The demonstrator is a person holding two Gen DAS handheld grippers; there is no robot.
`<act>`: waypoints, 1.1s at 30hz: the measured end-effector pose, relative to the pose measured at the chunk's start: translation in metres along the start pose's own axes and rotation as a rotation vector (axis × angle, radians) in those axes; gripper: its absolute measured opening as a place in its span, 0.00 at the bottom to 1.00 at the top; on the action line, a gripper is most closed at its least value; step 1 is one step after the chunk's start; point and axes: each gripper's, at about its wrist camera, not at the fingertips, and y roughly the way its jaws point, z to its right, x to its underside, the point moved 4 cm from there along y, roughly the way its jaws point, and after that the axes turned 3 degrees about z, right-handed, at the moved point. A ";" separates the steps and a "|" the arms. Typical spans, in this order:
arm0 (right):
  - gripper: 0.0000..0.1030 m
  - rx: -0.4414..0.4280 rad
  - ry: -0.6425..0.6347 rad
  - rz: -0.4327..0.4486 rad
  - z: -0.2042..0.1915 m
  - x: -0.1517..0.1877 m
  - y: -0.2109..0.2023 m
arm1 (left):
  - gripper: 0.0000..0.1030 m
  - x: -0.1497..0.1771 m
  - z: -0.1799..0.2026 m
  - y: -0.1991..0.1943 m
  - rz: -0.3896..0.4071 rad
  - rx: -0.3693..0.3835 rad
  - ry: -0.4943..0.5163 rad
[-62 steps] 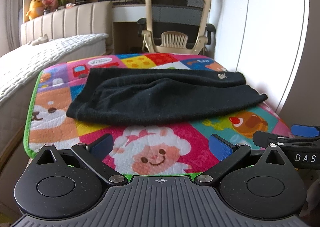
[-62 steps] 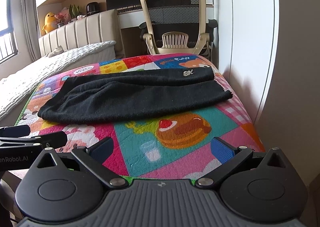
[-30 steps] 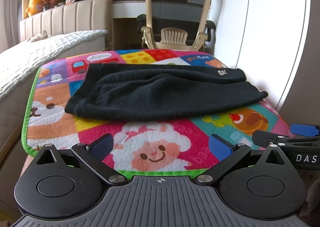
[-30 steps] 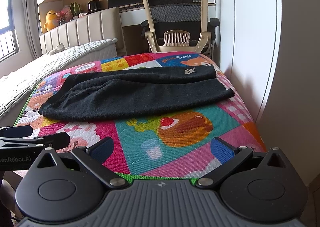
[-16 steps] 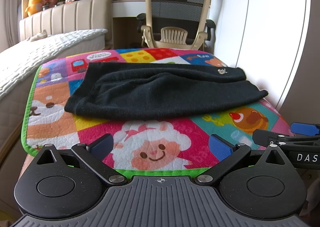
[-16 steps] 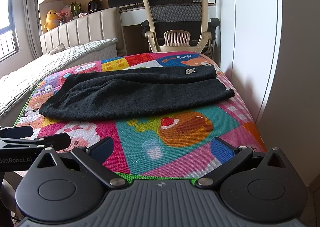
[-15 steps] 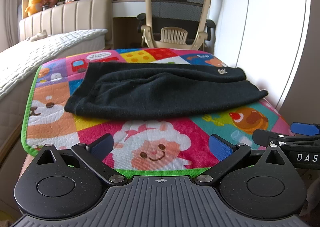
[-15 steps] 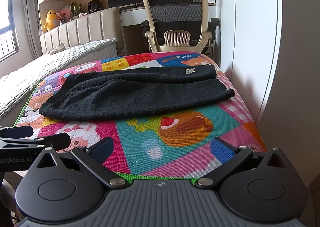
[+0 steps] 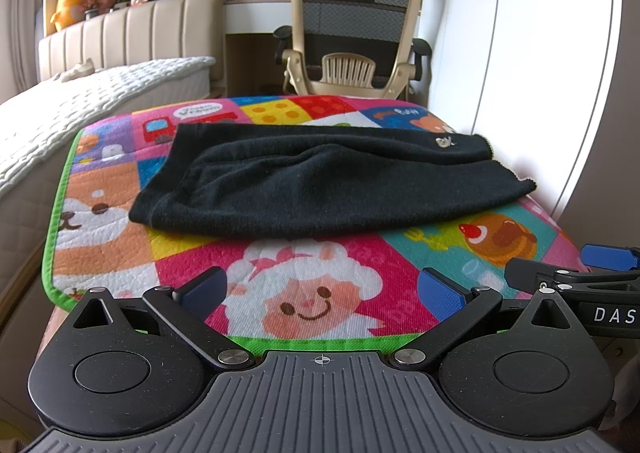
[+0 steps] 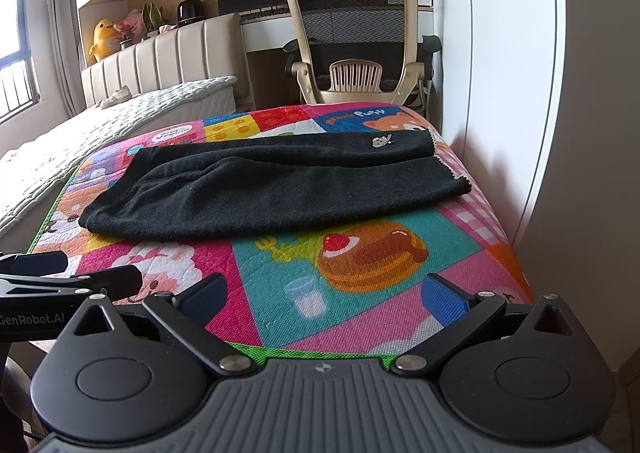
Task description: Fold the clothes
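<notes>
While the black garment (image 9: 320, 181) lies folded lengthwise mid-mat (image 9: 104, 253), both the left claw (image 9: 322, 289) and right claw (image 10: 324, 293) hover spread and empty at the mat's near edge, likely poised for another fold.

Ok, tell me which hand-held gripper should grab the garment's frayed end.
Right, probably. The frayed end lies toward the mat's right edge, ahead of the open right hand-held gripper. The left hand-held gripper, also open, faces the garment's middle and left end.
</notes>
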 end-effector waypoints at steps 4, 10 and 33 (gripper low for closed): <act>1.00 0.000 0.001 0.000 0.000 0.000 -0.001 | 1.00 0.001 0.000 0.000 0.001 -0.001 0.001; 1.00 0.000 0.002 -0.003 -0.001 0.001 -0.001 | 1.00 0.001 0.000 0.001 -0.001 -0.001 -0.003; 1.00 -0.031 -0.011 -0.039 0.011 -0.015 0.044 | 1.00 -0.013 -0.009 0.036 -0.058 0.027 -0.040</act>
